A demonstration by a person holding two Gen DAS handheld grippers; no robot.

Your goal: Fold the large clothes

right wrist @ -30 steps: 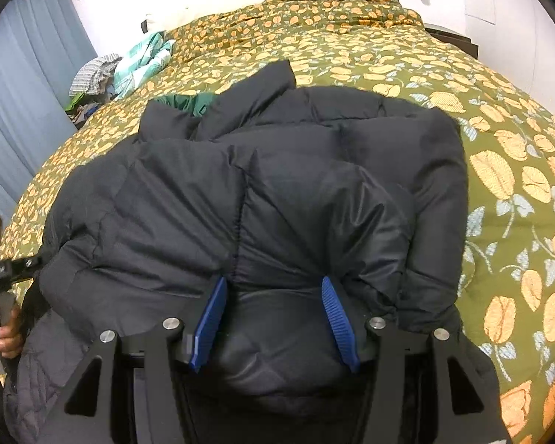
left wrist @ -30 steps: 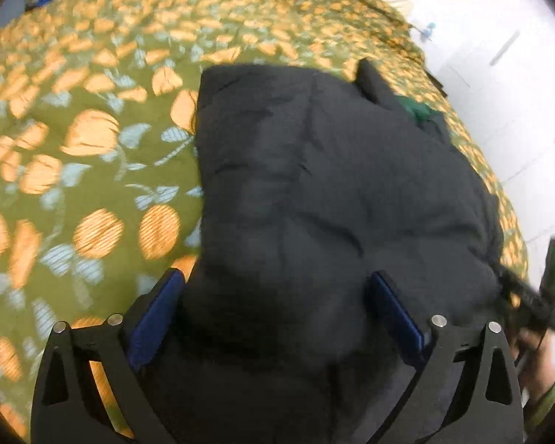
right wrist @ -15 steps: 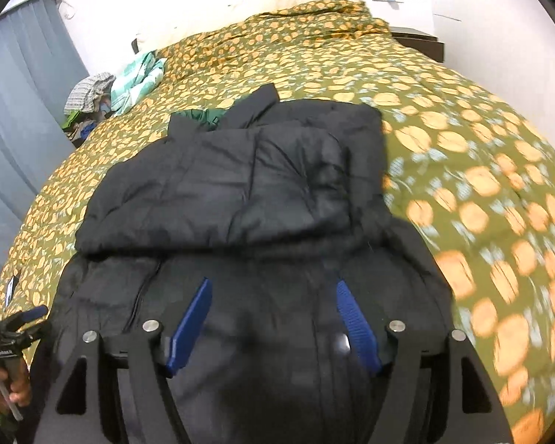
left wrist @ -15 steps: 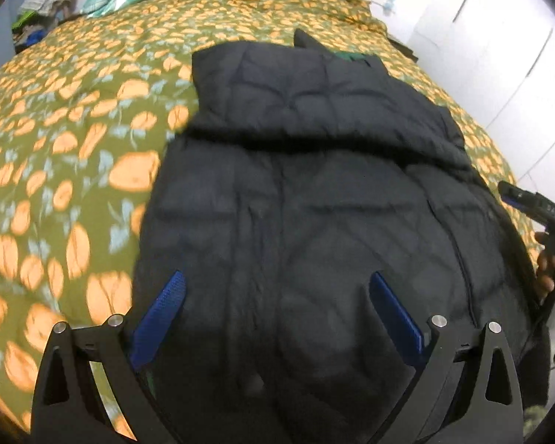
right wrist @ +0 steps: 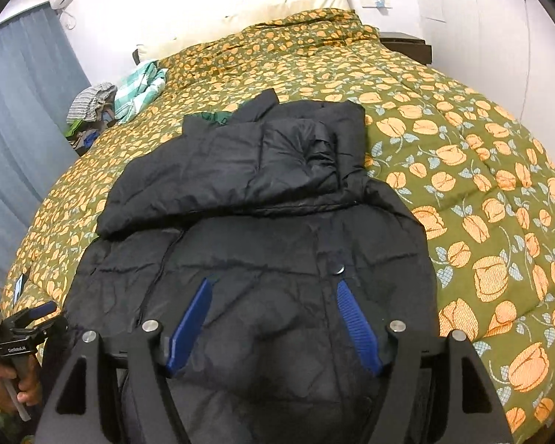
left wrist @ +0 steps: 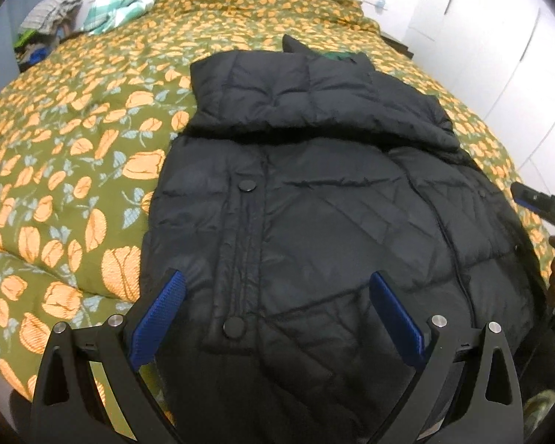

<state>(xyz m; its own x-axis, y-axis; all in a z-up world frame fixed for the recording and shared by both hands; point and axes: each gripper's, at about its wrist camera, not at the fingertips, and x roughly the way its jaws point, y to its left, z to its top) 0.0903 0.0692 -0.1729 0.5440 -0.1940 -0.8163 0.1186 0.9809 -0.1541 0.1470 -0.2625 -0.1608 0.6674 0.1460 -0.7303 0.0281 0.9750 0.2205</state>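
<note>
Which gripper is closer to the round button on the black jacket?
The left gripper, I think. The lower snap button lies right between its open fingers, on the black jacket. The right gripper hovers over the jacket's other side.

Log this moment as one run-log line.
jacket: flat on bed, sleeves folded across | left gripper: open, empty | right gripper: open, empty

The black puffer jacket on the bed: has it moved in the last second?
Yes. The black puffer jacket was bunched up near the grippers; now its lower half lies spread flat toward the camera on the floral bedspread, with sleeves folded across the top.
</note>
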